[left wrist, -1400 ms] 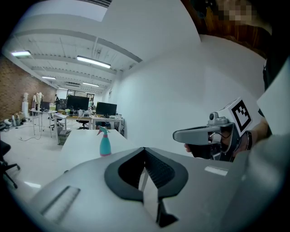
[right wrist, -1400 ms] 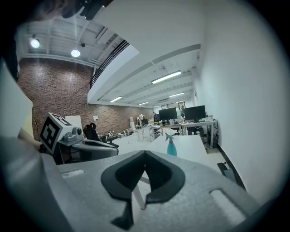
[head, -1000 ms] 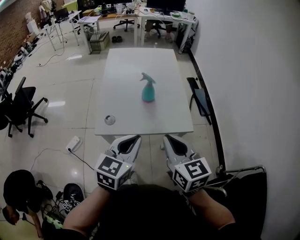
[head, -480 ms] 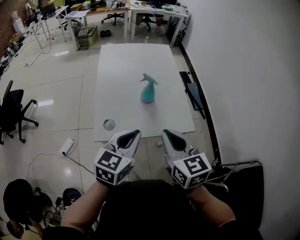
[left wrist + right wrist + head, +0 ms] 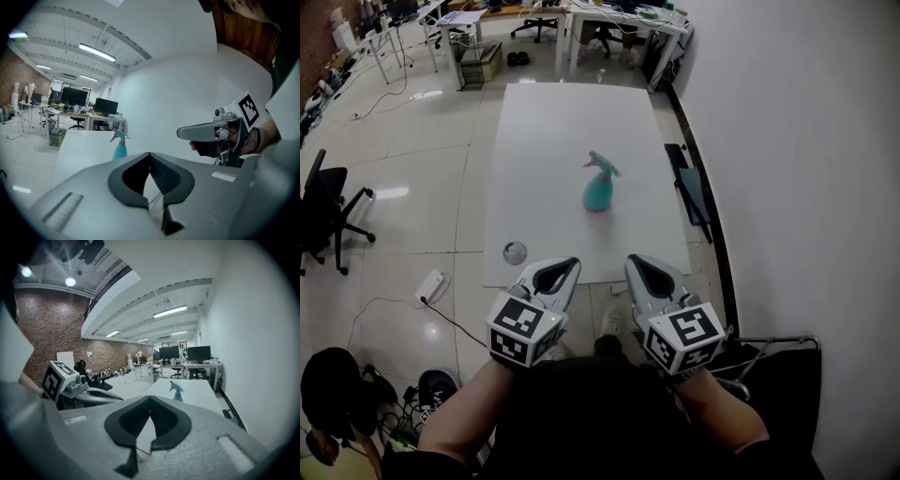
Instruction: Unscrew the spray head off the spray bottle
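Two empty grippers, jaws pressed together: left gripper (image 5: pixel 562 272) and right gripper (image 5: pixel 639 270) hover short of the near edge of the table (image 5: pixel 534 141). The spray bottle (image 5: pixel 598 192) stands upright mid-table, far ahead. Probably light, slick plastic: clamp its body, twist the spray head (image 5: pixel 602 166) at its collar.

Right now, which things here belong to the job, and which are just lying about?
For the job: spray bottle, its spray head, left gripper, right gripper.
Lying about: small round object on the table, office chair, power strip.
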A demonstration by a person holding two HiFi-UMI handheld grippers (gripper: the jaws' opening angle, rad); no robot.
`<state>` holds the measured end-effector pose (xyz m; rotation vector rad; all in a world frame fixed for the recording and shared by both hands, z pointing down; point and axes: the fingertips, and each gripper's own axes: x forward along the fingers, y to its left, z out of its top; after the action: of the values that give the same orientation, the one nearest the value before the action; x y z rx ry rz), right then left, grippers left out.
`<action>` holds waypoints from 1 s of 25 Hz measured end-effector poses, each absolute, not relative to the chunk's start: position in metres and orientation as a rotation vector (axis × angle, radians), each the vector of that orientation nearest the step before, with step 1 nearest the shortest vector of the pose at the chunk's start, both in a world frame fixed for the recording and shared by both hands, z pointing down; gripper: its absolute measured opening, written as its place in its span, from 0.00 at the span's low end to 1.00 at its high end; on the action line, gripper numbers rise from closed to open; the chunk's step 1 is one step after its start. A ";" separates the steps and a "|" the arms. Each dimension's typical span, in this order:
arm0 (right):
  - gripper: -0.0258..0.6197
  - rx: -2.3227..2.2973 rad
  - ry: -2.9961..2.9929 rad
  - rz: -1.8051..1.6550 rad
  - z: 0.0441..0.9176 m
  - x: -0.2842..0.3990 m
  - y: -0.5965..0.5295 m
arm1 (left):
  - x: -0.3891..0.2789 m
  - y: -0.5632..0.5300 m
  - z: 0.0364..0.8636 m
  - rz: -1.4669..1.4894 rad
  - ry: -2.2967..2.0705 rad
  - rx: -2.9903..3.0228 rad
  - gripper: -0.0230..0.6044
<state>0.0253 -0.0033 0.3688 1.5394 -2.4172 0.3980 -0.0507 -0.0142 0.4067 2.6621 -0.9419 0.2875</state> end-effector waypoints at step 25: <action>0.03 1.199 -2.598 0.452 0.375 0.124 -0.111 | 0.033 -0.098 0.458 0.515 -1.248 2.415 0.17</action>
<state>0.1239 -0.1111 0.3755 1.1985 -2.5980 0.4520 0.0333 -0.0981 0.4579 2.4153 -1.2476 0.5153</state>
